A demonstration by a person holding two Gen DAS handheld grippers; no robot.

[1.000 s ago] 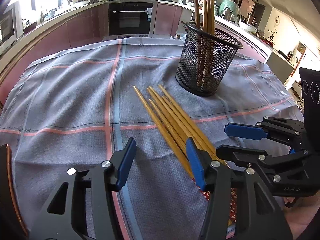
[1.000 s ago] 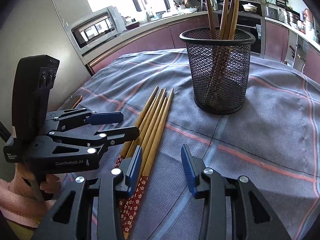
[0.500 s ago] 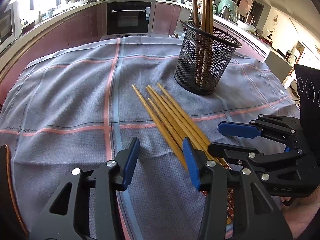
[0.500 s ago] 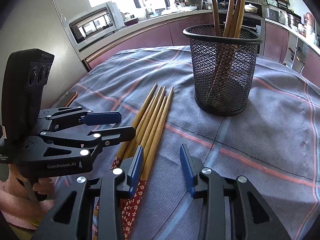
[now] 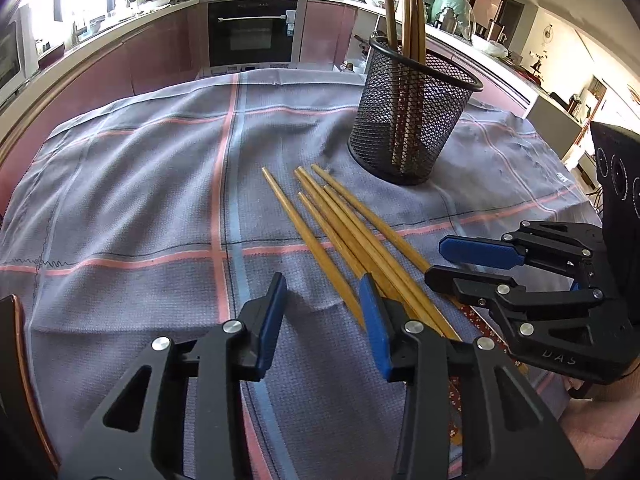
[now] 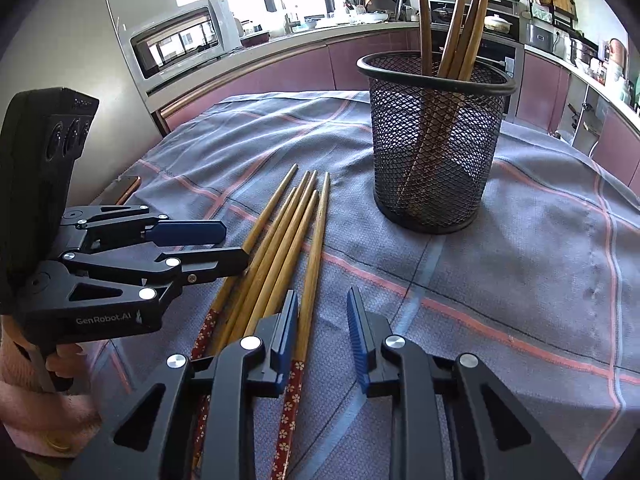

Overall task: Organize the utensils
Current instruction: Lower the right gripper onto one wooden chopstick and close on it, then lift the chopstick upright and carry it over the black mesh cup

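The left tongs (image 5: 322, 312) were spread and empty, low over the grey checked cloth (image 5: 120, 208) on the tabletop. The right tongs (image 6: 322, 320) were likewise spread, gripping nothing. Between them lay the bundle of five pale bamboo chopsticks (image 6: 280, 256), long axis running from the red patterned handles near both tongs to tips pointing at the black wire-mesh holder (image 6: 436, 148). The rightmost stick sat just beside the right tongs' left finger, so the right looked nearer. Darker wooden chopsticks (image 6: 460, 28) stood in the holder.
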